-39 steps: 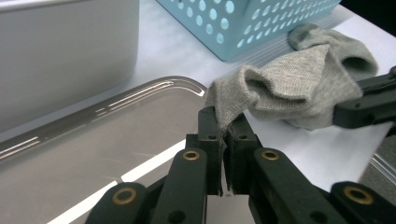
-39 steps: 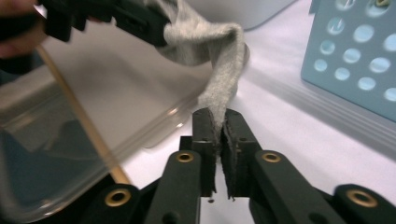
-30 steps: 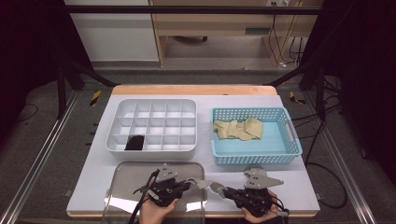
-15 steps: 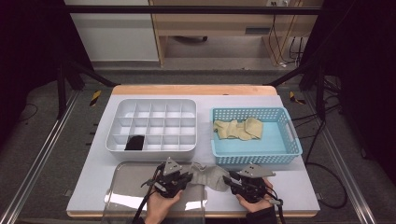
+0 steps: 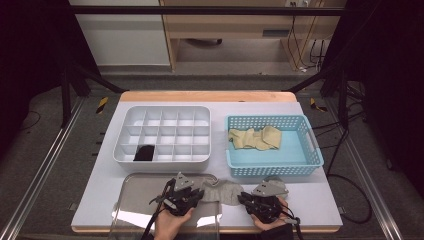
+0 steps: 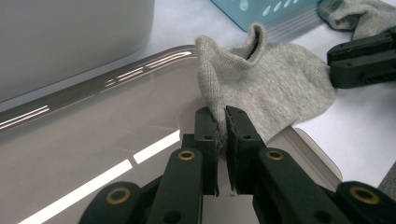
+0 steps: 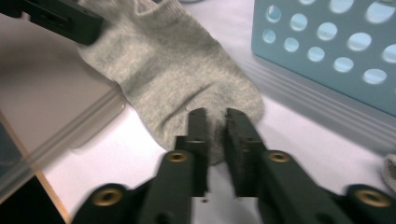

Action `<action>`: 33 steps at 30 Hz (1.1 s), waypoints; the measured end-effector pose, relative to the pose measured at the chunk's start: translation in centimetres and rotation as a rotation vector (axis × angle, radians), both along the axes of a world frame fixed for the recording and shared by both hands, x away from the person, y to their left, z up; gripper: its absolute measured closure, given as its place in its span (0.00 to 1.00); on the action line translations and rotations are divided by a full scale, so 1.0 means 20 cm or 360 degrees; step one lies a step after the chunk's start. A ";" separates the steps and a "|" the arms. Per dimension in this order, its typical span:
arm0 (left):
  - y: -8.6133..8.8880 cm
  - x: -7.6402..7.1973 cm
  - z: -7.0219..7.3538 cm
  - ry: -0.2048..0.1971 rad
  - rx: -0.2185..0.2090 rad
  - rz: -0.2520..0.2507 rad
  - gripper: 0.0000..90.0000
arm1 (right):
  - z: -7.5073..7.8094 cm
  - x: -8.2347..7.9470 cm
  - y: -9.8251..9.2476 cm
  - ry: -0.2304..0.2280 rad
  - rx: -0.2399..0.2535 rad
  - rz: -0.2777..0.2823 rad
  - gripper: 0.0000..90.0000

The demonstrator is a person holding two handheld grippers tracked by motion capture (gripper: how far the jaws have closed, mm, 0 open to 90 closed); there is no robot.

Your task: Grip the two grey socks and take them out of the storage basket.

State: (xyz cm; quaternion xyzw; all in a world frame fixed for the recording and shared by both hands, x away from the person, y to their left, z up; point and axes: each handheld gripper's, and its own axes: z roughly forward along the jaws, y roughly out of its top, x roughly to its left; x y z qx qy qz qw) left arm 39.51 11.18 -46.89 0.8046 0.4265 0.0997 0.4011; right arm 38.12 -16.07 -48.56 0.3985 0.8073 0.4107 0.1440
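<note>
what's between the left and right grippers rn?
A grey sock, stretched flat between the left gripper and right gripper, each shut on one end. Clear in the high view; the right's jaws have just been closing on it.

Second grey sock (image 7: 390, 169) cut off by right edge in right gripper view, just a corner. Dark item (image 5: 145, 153) in divided tray (image 5: 162, 159) too small to identify. Clear lid (image 5: 135, 200) cropped at bottom edge, high view. Right gripper view slightly blurred.

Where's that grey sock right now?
In the high view the grey sock lies at the table's near edge, stretched between the left gripper and the right gripper, partly over the clear tray and just in front of the blue basket.
</note>
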 end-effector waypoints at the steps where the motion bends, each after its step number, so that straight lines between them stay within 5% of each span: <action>1: 0.00 0.00 0.00 0.0002 0.0000 -0.0005 0.92 | 0.00 0.00 0.00 -0.0003 -0.0005 0.0004 0.95; 13: 0.03 -0.10 0.00 0.0089 -0.0016 -0.0075 0.93 | 0.07 -0.05 -0.10 0.0028 0.0035 0.0049 0.99; 17: 0.02 -0.12 -0.01 0.0048 0.0029 -0.0081 0.76 | 0.04 -0.06 -0.09 0.0060 -0.0018 0.0059 0.96; 21: 0.05 -0.10 0.03 -0.0047 0.0010 -0.0047 0.66 | 0.07 -0.06 -0.09 -0.0010 0.0025 0.0038 0.92; 33: 0.01 -0.06 0.00 -0.0019 0.0104 -0.0056 0.95 | 0.03 -0.05 -0.06 0.0032 -0.0038 0.0072 0.99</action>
